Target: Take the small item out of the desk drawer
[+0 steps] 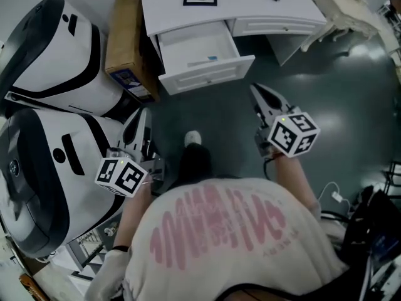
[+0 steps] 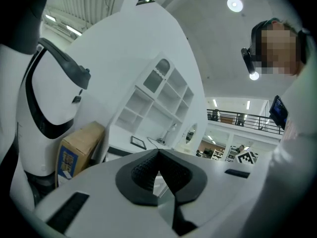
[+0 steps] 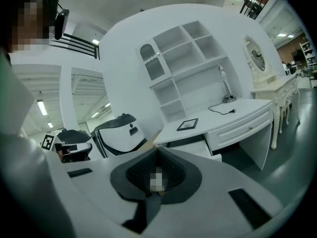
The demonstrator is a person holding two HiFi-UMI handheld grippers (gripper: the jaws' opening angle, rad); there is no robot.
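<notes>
Drawer (image 1: 210, 73) of the white worktop (image 1: 250, 5) stands pulled out. The small item (image 1: 207, 59) looks to us like a pale flat slip with a blue end. It lies on the drawer floor toward the front right, near the front wall, untouched.

Left tool (image 1: 143, 114): jaws pressed together, nothing between them. Right tool (image 1: 255, 90): the same, tips meeting, empty. Both are held low by the body, well apart from the drawer.

Risks, as we judge them:
- Going in with the jaws together would only shove the item; they must part first.
- The item looks thin and flat, so pads may skid over it or jam it against the front wall.
- A tool coming in low could catch the drawer's front edge and nudge it shut.
- The left tool is hemmed in by the white shells (image 1: 56, 68), and the cardboard box (image 1: 127, 39) sits just beside the drawer's left side; a swing there could snag.

Room: bare floor (image 1: 338, 86) lies to the right of the drawer and in front of it. The worktop overhangs the drawer's back, so entry is open only over the front part. We'd favour the right tool, from above.
</notes>
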